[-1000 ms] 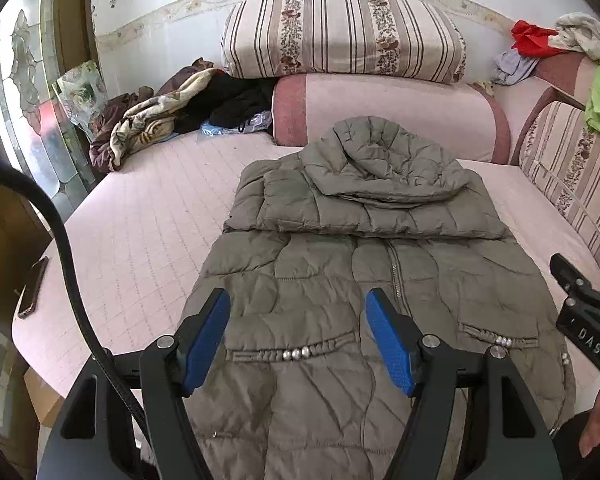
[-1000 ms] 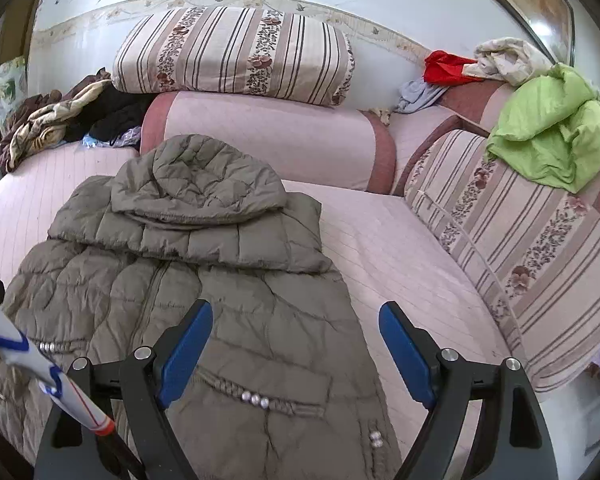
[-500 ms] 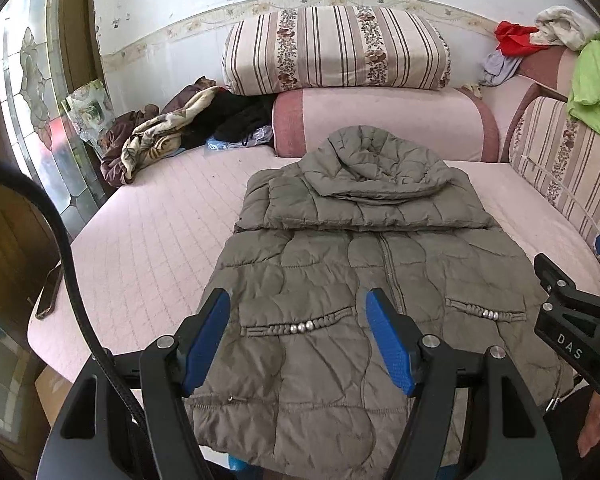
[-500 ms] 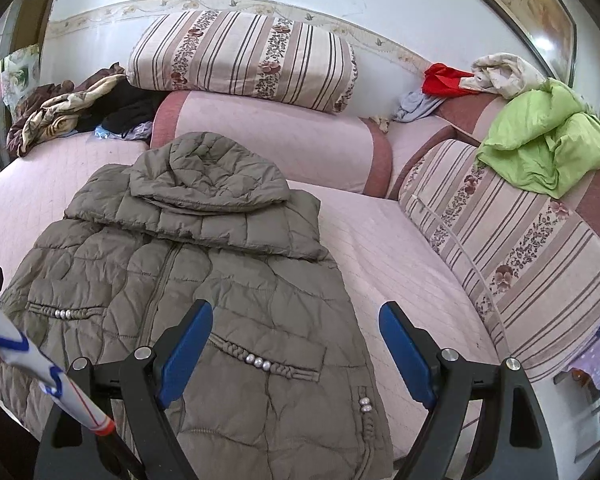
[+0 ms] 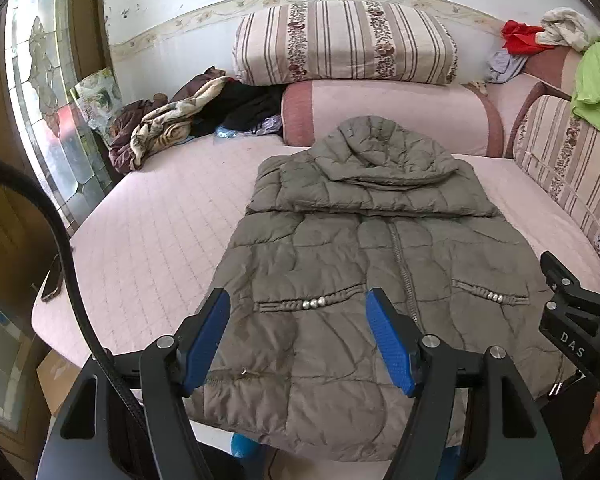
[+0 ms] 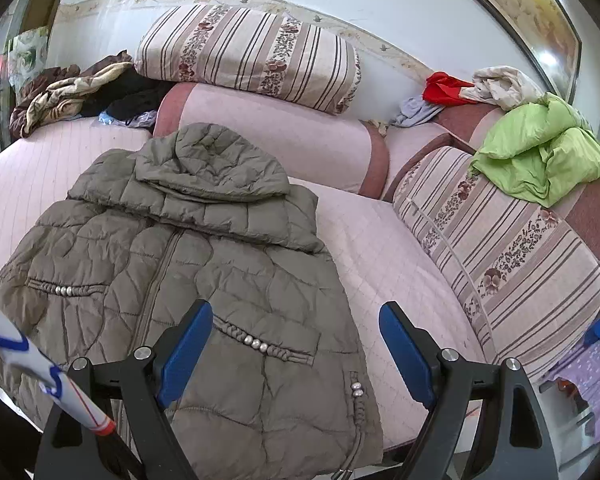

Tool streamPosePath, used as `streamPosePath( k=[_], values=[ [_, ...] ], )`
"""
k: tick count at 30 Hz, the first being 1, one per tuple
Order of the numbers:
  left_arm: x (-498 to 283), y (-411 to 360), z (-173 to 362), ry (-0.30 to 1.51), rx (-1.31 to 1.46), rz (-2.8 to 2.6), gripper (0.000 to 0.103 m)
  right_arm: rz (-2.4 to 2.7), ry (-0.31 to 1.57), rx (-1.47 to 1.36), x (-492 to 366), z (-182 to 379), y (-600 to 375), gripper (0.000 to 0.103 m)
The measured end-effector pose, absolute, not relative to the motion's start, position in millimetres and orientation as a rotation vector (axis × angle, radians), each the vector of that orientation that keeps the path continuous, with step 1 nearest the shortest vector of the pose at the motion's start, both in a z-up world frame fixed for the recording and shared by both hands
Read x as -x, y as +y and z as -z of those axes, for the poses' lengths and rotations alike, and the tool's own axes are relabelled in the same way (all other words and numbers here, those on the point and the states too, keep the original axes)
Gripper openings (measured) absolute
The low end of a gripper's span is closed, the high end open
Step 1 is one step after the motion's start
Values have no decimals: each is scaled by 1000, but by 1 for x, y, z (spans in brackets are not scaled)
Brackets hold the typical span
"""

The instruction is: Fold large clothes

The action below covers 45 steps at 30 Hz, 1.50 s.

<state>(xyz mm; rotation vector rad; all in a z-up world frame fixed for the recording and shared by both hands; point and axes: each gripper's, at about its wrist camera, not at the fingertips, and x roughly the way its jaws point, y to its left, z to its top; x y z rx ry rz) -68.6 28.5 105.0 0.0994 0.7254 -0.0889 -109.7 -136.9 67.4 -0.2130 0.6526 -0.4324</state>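
The olive hooded puffer coat [image 5: 364, 280] lies front-up on the pink bed [image 5: 160, 240] with sleeves and hood already tucked in — the lengthwise folds remain, I'd judge — while the left gripper [image 5: 298, 340] and right gripper [image 6: 296, 354] hover spread, empty.

A grey-green quilted puffer coat [image 5: 380, 272] is laid flat, front up and zipped. Its sleeves are folded across the chest, the hood [image 6: 208, 164] laid on top.

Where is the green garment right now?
The green garment lies bunched on top of the striped side cushion at the right of the right wrist view, just below the red cloth.
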Motion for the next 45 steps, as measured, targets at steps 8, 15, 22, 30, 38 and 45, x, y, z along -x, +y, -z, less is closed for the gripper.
streamPosePath(
  k=[8,15,22,30,38,45],
  values=[
    [62,42,-90,765,-72,64,69,412,683,252,109,-55,-122,89],
    [57,48,-81,779,-54,47,69,403,709,260,107,-45,-113,89],
    [50,51,-70,807,-34,52,69,393,731,262,102,-37,-110,89],
    [43,56,-57,853,-10,50,69,396,751,263,97,-31,-111,89],
    [39,59,-52,871,-5,47,69,392,769,268,91,-25,-109,89],
    [33,64,-46,883,-4,33,69,405,787,260,87,-20,-117,89]
  ],
)
